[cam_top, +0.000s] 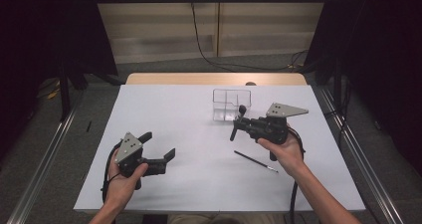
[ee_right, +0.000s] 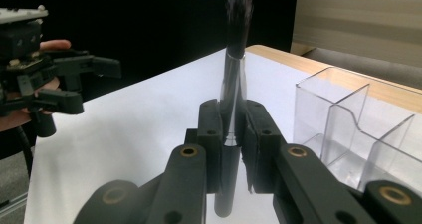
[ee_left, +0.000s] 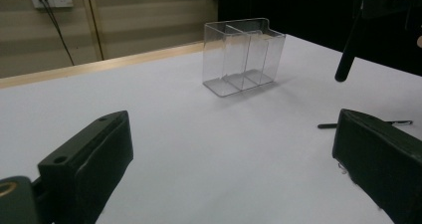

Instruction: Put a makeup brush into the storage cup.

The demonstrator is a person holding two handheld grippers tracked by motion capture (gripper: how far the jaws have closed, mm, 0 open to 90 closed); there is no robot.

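Beside the clear box [cam_top: 231,103], my right hand-held gripper [cam_top: 238,122] pinches one brush [ee_right: 234,99]; another brush [cam_top: 255,161] waits on the table [cam_top: 199,179]. My left hand-held gripper [cam_top: 160,148] gapes wide, empty.

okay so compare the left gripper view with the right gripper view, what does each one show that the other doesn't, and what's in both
Left gripper view alone: the thin brush lying flat on the white table, and the left gripper seen along its own jaws, wide apart with nothing between them.

Right gripper view alone: the right gripper seen along its own jaws, closed on a makeup brush that stands upright, dark bristles at the top, and a hand holding the left gripper farther off.

Both: the clear divided organizer, empty as far as visible, the white table and the wooden edge behind it.
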